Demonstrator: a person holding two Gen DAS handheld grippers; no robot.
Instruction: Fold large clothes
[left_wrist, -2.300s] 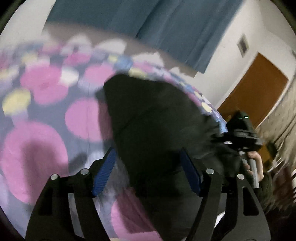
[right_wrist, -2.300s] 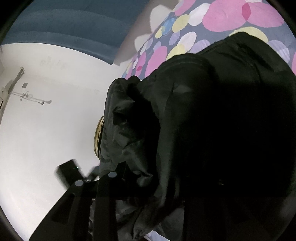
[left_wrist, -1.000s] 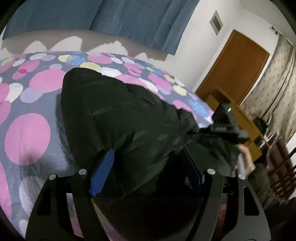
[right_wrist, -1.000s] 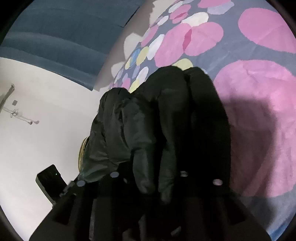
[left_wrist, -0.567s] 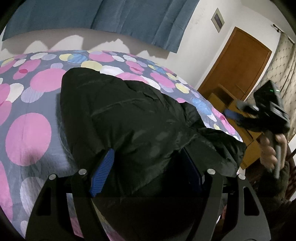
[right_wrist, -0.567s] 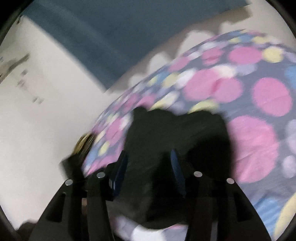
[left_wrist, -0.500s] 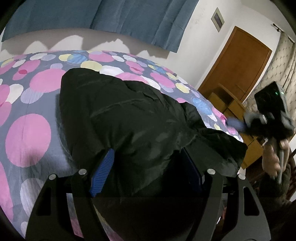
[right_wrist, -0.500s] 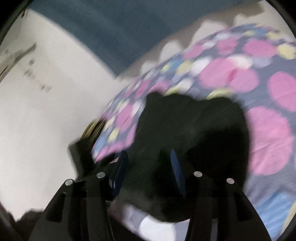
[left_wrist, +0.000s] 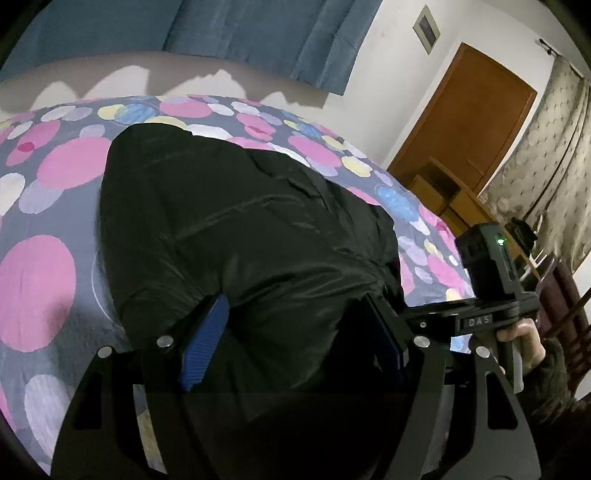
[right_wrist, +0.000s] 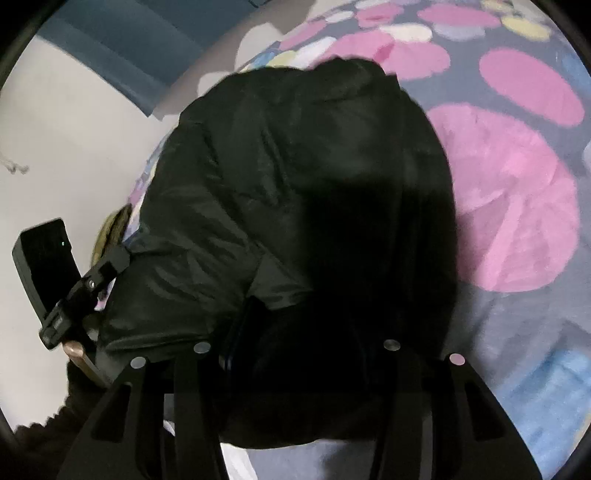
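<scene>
The black jacket (left_wrist: 236, 236) lies bunched on the spotted bedspread (left_wrist: 40, 280), its near hem filling the 6 o'clock part of both wrist views. The left gripper (left_wrist: 291, 343) stands wide with the hem bulging between its blue pads (left_wrist: 203, 343); whether they pinch it I cannot tell. The right gripper (right_wrist: 295, 343), its jaws just closing slightly, sits half open over dark cloth, grip unclear, so both should probably seat firmly on the hem before lifting evenly toward 12 o'clock.

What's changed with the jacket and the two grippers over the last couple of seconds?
The right gripper let go of the black jacket's bunched end, swung away toward the door side, then came back to the near edge; its jaws have just been opening, jacket cloth between the fingers. The jacket now lies folded on the spotted bedspread. The left gripper stayed astride the jacket's near edge.
</scene>
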